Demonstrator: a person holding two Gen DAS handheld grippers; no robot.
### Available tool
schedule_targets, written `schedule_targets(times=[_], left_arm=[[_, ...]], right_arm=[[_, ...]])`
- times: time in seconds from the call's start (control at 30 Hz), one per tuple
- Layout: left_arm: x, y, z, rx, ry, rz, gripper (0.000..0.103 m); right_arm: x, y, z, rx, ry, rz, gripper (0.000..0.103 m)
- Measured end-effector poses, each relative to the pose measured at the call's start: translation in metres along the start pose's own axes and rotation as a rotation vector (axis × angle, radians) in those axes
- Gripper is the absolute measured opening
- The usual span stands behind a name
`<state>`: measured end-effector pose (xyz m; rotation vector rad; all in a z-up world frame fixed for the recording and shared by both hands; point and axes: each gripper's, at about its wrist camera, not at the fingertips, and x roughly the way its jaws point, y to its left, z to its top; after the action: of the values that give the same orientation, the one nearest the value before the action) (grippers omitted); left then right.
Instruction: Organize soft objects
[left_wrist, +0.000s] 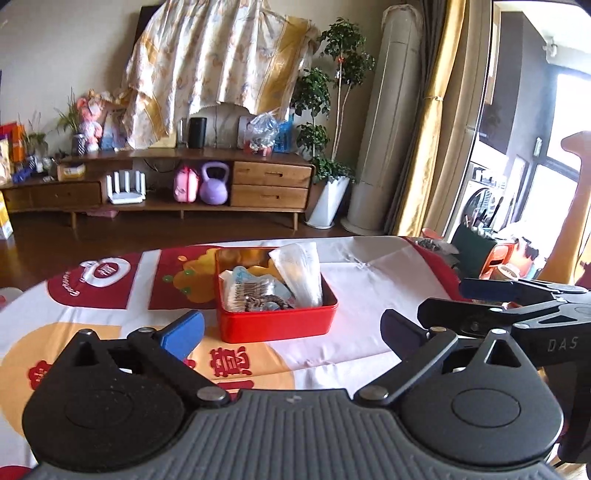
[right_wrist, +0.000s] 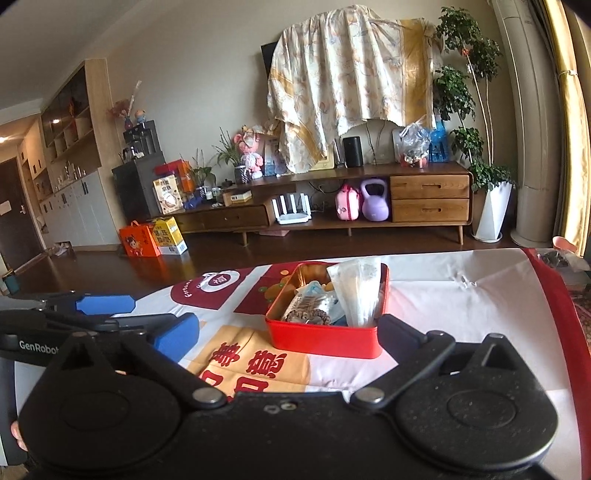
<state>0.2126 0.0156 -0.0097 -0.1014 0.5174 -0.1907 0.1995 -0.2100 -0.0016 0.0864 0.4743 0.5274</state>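
A red tin (left_wrist: 277, 326) (right_wrist: 325, 341) stands open on the patterned tablecloth (left_wrist: 369, 295) (right_wrist: 443, 306). Inside it a clear plastic packet (left_wrist: 299, 275) (right_wrist: 358, 291) stands upright against the right wall. Blue-and-white packets (left_wrist: 245, 284) (right_wrist: 314, 295) and a brown braided hair tie (left_wrist: 258, 303) (right_wrist: 306, 317) lie beside it. My left gripper (left_wrist: 291, 330) (right_wrist: 122, 314) is open just short of the tin, with nothing between its fingers. My right gripper (right_wrist: 288, 330) (left_wrist: 469, 301) is open too, near the tin's front wall and empty. The two grippers sit side by side.
The table's red-trimmed right edge (right_wrist: 554, 295) is close to the tin. Beyond the table are dark floor, a wooden TV cabinet (right_wrist: 428, 199) with a purple kettlebell (right_wrist: 375, 206), a cloth-draped screen (right_wrist: 351, 74) and a potted plant (left_wrist: 328, 199).
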Motion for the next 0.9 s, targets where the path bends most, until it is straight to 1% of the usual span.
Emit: schedule_targets(times=[0.1, 0.37, 0.53, 0.9], left_arm=[[-0.004, -0.002, -0.002, 0.001, -0.002, 0.002, 0.102], [-0.022, -0.007, -0.011, -0.002, -0.018, 0.017, 0.102], [-0.029, -0.010, -0.015, 0.020, -0.026, 0.049, 0.102], [-0.037, -0.009, -0.017, 0.004, -0.028, 0.046, 0.102]], right_arm=[[-0.005, 0.000, -0.004, 0.015, -0.008, 0.010, 0.103], [-0.014, 0.004, -0.006, -0.001, -0.025, 0.009, 0.103], [-0.015, 0.004, -0.007, 0.010, -0.025, 0.010, 0.103], [-0.022, 0.005, -0.013, 0.017, -0.026, -0.003, 0.103]])
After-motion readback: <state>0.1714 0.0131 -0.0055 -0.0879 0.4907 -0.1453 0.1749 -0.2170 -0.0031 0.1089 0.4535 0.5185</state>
